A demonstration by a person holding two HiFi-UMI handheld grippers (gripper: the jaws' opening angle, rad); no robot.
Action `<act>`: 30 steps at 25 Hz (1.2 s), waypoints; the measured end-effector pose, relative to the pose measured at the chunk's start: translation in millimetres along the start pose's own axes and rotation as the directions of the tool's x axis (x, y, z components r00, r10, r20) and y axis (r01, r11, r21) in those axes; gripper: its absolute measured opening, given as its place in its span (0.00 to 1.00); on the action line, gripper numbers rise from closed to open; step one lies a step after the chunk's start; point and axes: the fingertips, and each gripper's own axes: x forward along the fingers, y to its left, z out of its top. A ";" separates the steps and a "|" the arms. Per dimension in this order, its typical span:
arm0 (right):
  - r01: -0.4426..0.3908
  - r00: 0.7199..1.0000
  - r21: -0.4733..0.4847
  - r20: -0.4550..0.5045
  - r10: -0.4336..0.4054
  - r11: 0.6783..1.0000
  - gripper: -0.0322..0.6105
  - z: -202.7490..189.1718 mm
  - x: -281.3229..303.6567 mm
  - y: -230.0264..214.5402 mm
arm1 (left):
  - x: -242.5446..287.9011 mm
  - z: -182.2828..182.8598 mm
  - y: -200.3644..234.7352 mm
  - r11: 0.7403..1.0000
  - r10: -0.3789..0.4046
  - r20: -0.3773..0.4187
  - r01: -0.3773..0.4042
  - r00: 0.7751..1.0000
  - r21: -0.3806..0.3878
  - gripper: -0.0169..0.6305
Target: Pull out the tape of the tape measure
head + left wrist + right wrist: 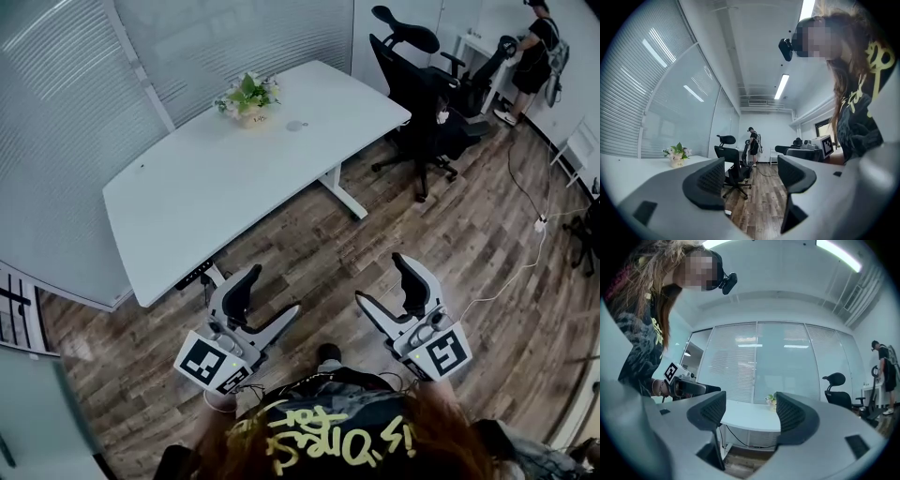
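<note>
Task not started: left gripper (274, 292) and right gripper (380, 278), low in frame, both spread wide and holding nothing, well short of the white bench (216, 197); tape measure not identifiable, possibly the small grey disc (296, 125) at upper centre near the pot (249, 114) holding flowers.

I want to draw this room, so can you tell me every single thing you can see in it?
Table: one, white, middle of the room.
Flowers: one bunch, green and pale, at the table's far edge.
Office chairs: two that I can make out, black, right of the table.
Person: one, dark clothes, standing in the far right corner.
Cable: one, white, lying on the floor at right.
Floor: brown wood planks.
Blinds: pale grey, along the left wall.
Left gripper: white with black pads, open, empty.
Right gripper: the same, open, empty.
</note>
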 end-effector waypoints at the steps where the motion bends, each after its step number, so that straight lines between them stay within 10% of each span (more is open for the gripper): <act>1: -0.004 1.000 0.000 0.003 0.004 1.000 0.55 0.2 2.5 -9.1 | 8.8 1.3 2.7 1.000 0.003 0.002 -0.003 1.000 0.001 0.55; 30: -0.122 0.992 -0.006 -0.020 0.122 0.993 0.55 -25.8 55.7 -49.7 | 62.4 4.0 44.8 0.998 0.034 0.014 -0.034 0.999 -0.052 0.51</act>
